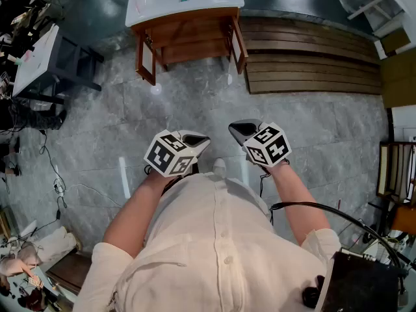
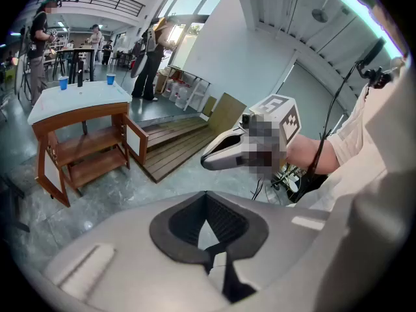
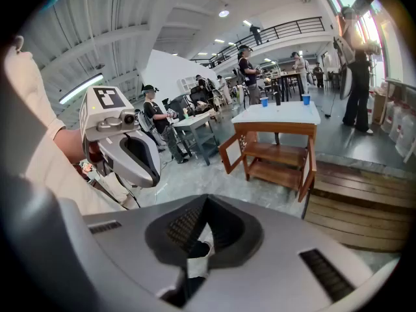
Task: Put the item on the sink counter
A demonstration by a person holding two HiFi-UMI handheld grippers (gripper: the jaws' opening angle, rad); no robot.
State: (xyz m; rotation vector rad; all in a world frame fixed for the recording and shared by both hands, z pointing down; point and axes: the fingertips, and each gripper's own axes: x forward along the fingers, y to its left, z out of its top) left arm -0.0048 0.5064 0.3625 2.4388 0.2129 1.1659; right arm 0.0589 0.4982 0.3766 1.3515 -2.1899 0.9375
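The white-topped sink counter (image 1: 214, 5) on its brown wooden cabinet stands well ahead of me at the top of the head view, with its 2 cabinet doors (image 1: 147, 58) swung open to either side of the inner shelves. On its top I can see 2 blue cups (image 3: 264, 102) with a dark bottle (image 3: 277, 99) between them. I cannot tell from any view what is meant to go on it. A brown slatted wooden platform (image 1: 312, 64) lies just beside the counter, on its right in the head view, and grey stone-tile floor (image 1: 195, 103) fills the stretch between the counter and me. Nearer in, the left gripper (image 1: 203, 139) and the right gripper (image 1: 235, 129) sit side by side close to my chest, well apart from the counter, noses pointed toward it and marker cubes facing up. In its own view the left gripper's jaws are closed tip to tip with nothing between them. The right gripper's jaws are likewise pressed together and carry nothing. My bare forearms run back from both into a cream button shirt (image 1: 214, 246), and a black cable (image 1: 312, 208) arcs past my right elbow.
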